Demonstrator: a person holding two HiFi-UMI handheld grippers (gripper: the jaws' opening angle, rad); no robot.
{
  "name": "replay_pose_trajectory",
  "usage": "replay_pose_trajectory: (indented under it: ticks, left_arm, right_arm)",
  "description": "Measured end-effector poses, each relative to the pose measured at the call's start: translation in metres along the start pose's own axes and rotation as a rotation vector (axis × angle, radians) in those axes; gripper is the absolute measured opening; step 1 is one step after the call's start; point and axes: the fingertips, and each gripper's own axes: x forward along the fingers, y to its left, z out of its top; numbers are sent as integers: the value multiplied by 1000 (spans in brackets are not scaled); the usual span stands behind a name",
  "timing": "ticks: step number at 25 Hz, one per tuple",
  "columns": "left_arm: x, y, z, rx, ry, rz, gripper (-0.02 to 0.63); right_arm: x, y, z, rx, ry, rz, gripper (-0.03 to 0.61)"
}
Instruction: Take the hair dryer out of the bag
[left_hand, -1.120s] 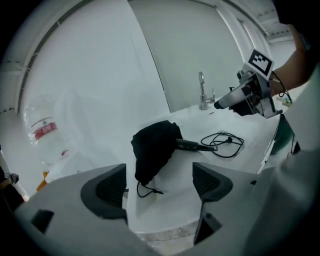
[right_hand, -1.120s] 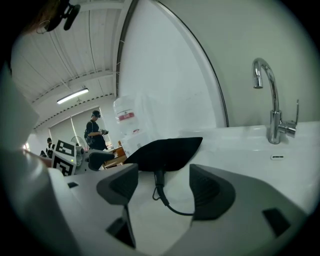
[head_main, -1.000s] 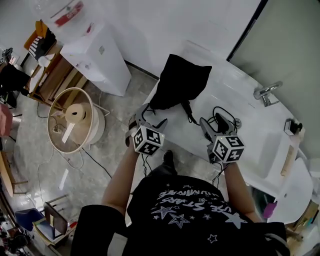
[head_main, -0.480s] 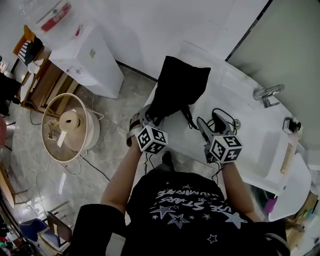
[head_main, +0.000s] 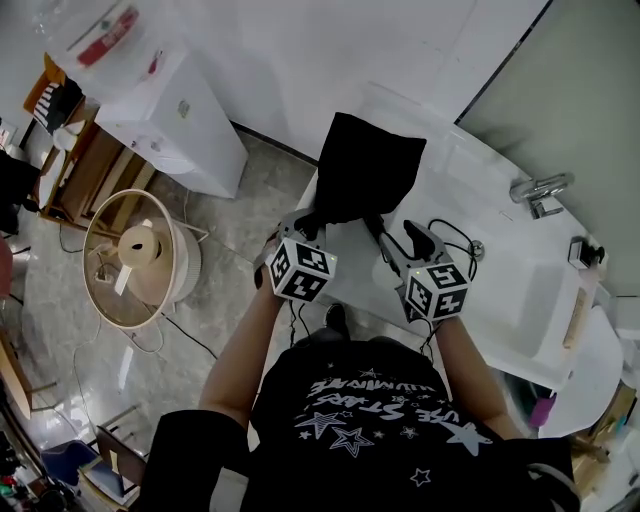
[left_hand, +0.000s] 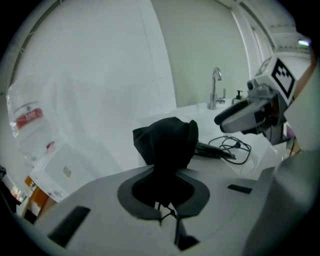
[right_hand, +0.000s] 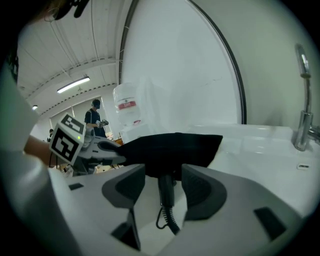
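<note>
A black fabric bag (head_main: 365, 165) lies on the white counter (head_main: 470, 175). My left gripper (head_main: 308, 220) has just closed and is shut on the bag's near corner; in the left gripper view the cloth (left_hand: 167, 142) is pinched between its jaws (left_hand: 162, 192). The hair dryer's black handle (right_hand: 166, 187) sticks out of the bag (right_hand: 170, 147) toward me, its coiled cord (right_hand: 167, 220) trailing. My right gripper (right_hand: 164, 186) (head_main: 396, 242) straddles that handle. Its jaws have been closing, but gaps remain on both sides, so it is open.
A loose black cable (head_main: 452, 235) lies on the counter right of the bag. A faucet (head_main: 540, 187) and sink basin (head_main: 520, 290) are farther right. On the floor to the left stand a white cabinet (head_main: 185, 120) and a round wire-framed fan (head_main: 140, 250).
Both grippers moved forward to the bag. The left one closed on the bag's near corner. The right one shifted left over the dryer handle and its jaws narrowed.
</note>
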Motion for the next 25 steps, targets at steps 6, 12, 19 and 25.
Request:
replay_pose_trajectory:
  ticks: [6, 12, 19, 25]
  left_arm:
    - [-1, 15, 25, -51, -24, -8, 15]
    - [9, 24, 28, -70, -16, -2, 16]
    - [15, 30, 29, -87, -9, -2, 15]
    - [17, 33, 30, -104, -14, -5, 15]
  right_arm:
    - [27, 11, -3, -87, 61, 43, 146]
    - [61, 6, -8, -145, 130, 29, 178]
    - [85, -3, -16, -148, 190, -3, 232]
    - [100, -5, -15, -157, 202, -35, 230]
